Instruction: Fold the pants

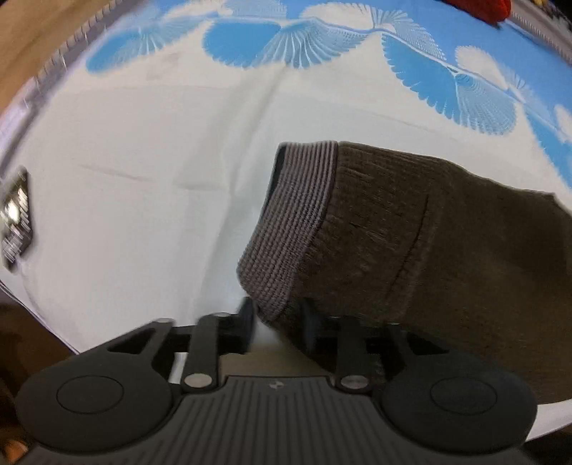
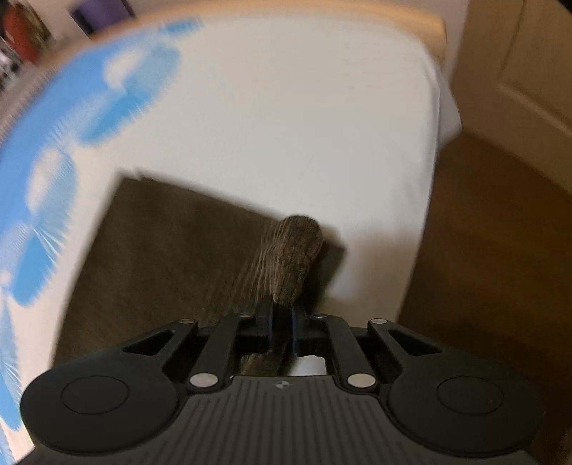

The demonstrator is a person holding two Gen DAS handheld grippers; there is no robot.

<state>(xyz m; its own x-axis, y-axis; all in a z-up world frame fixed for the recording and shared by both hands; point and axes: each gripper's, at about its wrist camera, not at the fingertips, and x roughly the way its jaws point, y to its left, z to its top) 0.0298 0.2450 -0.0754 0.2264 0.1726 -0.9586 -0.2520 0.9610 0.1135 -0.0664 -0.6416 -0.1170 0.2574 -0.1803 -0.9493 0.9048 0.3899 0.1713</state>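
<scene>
Left claw [image 1: 277, 322] near bottom of left wrist view, fingers apart, ribbed cuff [image 1: 293, 221] of brown pants [image 1: 447, 257] between them at its lowest corner; whether pads press on cloth cannot be told, right finger half hidden behind fabric. Right claw [image 2: 280, 322] nearly together, clamped on bunched ribbed fold [image 2: 293, 257] of same pants [image 2: 171, 250], cloth passing between blue-edged pads and standing up beyond them as a rounded lump.

Just past left claw, cuff opening facing left, dark inside, grey-brown ribbing against coarser brown leg running off to right edge. Past right claw, flat brown panel spread leftward on bed [image 2: 304, 125], straight far edge, square far-left corner, much blurred.

Under and around pants, white sheet [image 1: 143, 179] with faint creases. Farther on, blue fan-pattern band [image 1: 321, 43] across top of left view, along left side of right view. Dark labelled object [image 1: 16, 221] at left edge of sheet, unreadable. Red item [image 1: 489, 9] at far top right. Beyond bed in right view, brown floor [image 2: 482, 250] and pale door [image 2: 529, 71].
</scene>
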